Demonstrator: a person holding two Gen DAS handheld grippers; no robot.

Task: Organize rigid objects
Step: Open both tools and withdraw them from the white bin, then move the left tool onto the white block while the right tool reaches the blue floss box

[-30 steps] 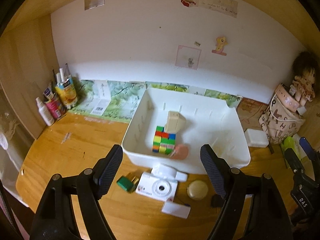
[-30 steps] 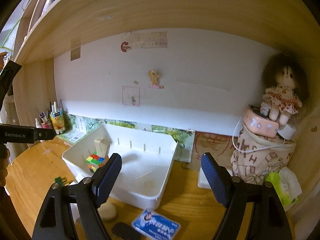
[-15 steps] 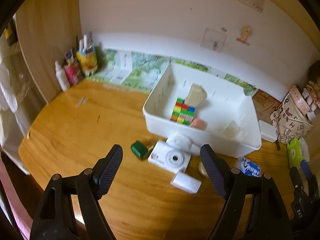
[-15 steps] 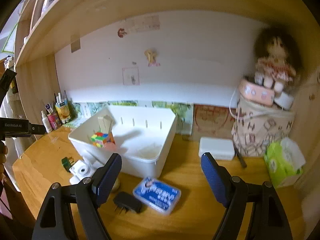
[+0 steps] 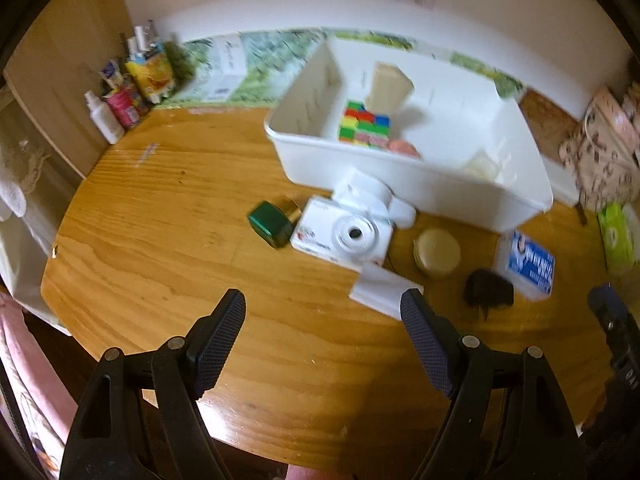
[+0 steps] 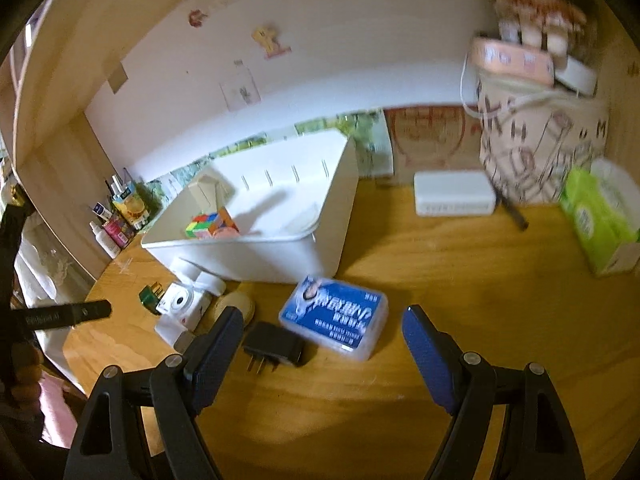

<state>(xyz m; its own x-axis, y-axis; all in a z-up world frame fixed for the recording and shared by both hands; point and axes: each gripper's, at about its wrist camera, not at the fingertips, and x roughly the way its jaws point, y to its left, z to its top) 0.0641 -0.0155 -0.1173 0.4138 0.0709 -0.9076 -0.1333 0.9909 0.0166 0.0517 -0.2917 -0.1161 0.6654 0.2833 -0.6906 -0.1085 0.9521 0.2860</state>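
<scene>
From the left wrist, the left gripper (image 5: pixel 322 312) hangs over the wooden table (image 5: pixel 160 240) with jaws spread and nothing between them. The white bin (image 5: pixel 420 184) sits toward the table's far edge, holding a colour cube (image 5: pixel 364 124); a white camera (image 5: pixel 344 232) lies just before its near wall.

From the right wrist, the right gripper (image 6: pixel 322 328) gapes empty above a black plug (image 6: pixel 272 350) and a blue box (image 6: pixel 336 318).

Both wrist views angled down over desk, sharing white bin (image 5: pixel 420 188) (image 6: pixel 256 256).
</scene>
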